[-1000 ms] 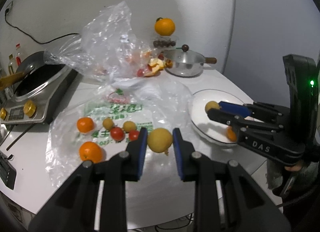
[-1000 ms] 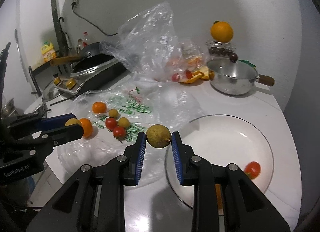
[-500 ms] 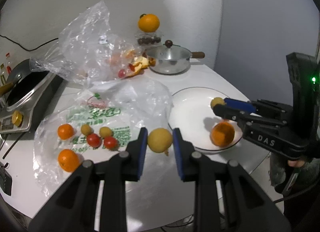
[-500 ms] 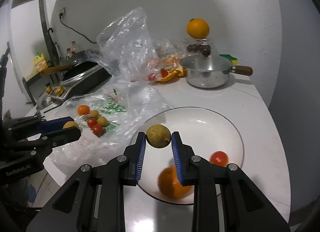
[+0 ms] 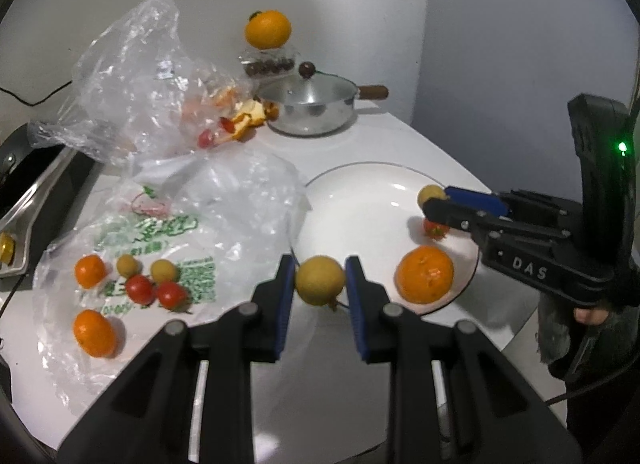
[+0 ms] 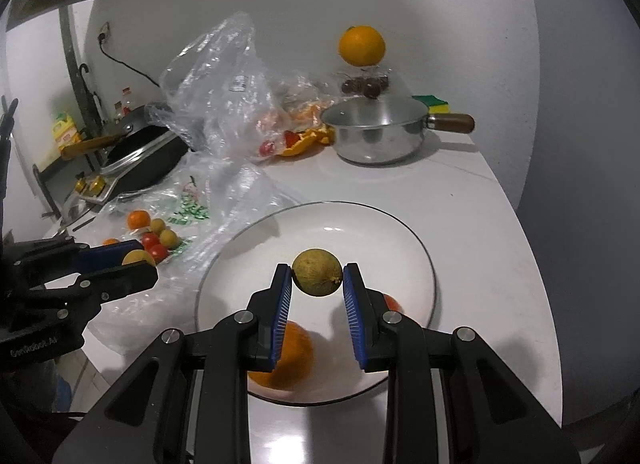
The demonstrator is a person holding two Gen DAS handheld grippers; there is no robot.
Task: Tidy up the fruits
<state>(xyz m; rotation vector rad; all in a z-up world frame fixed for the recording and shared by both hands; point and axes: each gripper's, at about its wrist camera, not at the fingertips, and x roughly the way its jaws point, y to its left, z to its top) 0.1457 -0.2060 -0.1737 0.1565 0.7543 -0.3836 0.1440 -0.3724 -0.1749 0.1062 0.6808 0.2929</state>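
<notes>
Right claw (image 6: 317, 279) grips a brownish fruit (image 6: 317, 277) over the white plate (image 6: 416, 260), an orange (image 6: 290, 360) and tomato (image 6: 394, 303) beneath; left claw (image 5: 320, 280) pinches a yellow fruit (image 5: 320, 281) near the plate's rim.

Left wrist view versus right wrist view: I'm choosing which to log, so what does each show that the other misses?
Only the left wrist view shows the whole loose pile on the printed bag, including its nearest orange. Only the right wrist view shows the green-yellow sponge and the frying pan's handle. Both show the white plate with an orange, the steel pot, and each gripper clamping a yellowish fruit.
</notes>
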